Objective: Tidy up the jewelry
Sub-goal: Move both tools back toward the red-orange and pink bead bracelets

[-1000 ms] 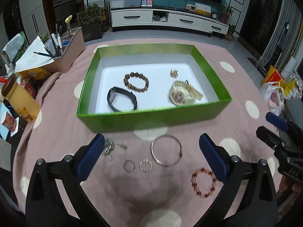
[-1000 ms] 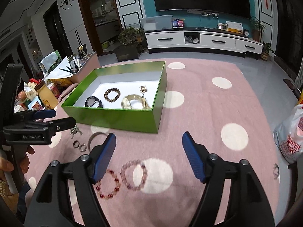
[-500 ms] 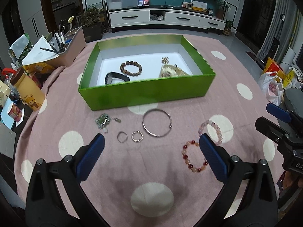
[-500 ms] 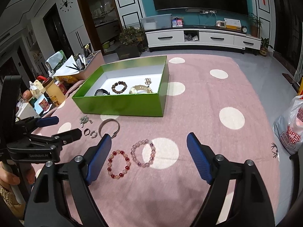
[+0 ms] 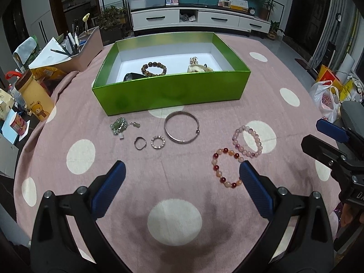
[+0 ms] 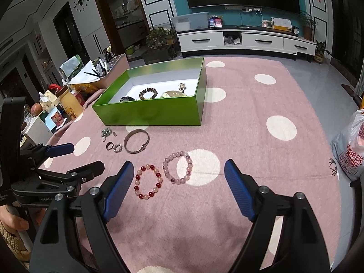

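Both grippers, left (image 5: pixel 182 177) and right (image 6: pixel 178 174), hang released above a pink dotted tablecloth (image 5: pixel 177 223). Bracelets (image 6: pixel 149 182) lie between the right jaws; only that view shows a wall clock (image 6: pixel 80 1). The green box (image 5: pixel 170 91) sits beyond.

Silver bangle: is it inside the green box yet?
No, the silver bangle lies on the pink cloth just in front of the green box.
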A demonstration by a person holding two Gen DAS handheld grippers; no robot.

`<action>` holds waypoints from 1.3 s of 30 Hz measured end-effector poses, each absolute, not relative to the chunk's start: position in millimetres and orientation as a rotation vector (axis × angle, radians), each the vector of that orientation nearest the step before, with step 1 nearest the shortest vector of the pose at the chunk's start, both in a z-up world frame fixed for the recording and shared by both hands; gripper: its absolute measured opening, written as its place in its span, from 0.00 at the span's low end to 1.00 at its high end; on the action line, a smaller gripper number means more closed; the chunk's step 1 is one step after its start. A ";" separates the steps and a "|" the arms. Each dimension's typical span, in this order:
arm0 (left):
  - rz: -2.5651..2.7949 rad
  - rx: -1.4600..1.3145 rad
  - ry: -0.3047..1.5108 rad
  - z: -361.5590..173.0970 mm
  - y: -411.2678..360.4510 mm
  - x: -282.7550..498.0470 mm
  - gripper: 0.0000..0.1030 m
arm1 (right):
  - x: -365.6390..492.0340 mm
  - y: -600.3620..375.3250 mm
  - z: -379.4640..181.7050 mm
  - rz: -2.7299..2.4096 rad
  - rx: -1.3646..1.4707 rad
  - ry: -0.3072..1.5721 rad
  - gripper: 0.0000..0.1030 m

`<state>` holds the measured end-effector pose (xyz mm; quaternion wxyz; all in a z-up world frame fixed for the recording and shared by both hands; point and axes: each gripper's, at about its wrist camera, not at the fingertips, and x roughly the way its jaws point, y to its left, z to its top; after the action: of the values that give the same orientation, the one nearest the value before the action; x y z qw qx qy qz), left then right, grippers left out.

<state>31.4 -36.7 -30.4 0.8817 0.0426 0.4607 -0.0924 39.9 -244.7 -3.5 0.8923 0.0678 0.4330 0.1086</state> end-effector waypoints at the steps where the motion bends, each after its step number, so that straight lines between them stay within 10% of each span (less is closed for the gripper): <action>1: -0.193 0.092 0.960 -31.3 -37.7 30.2 0.98 | 39.7 -244.7 -4.2 0.227 0.142 0.900 0.80; 39: -0.224 0.153 0.994 -65.7 -64.9 56.5 0.98 | 68.1 -262.4 -40.9 0.204 0.174 0.968 0.79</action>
<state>56.5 -64.9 -65.7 0.8703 0.0730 0.4751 -0.1073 68.1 -262.4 -40.9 0.8765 0.0834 0.4639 0.0980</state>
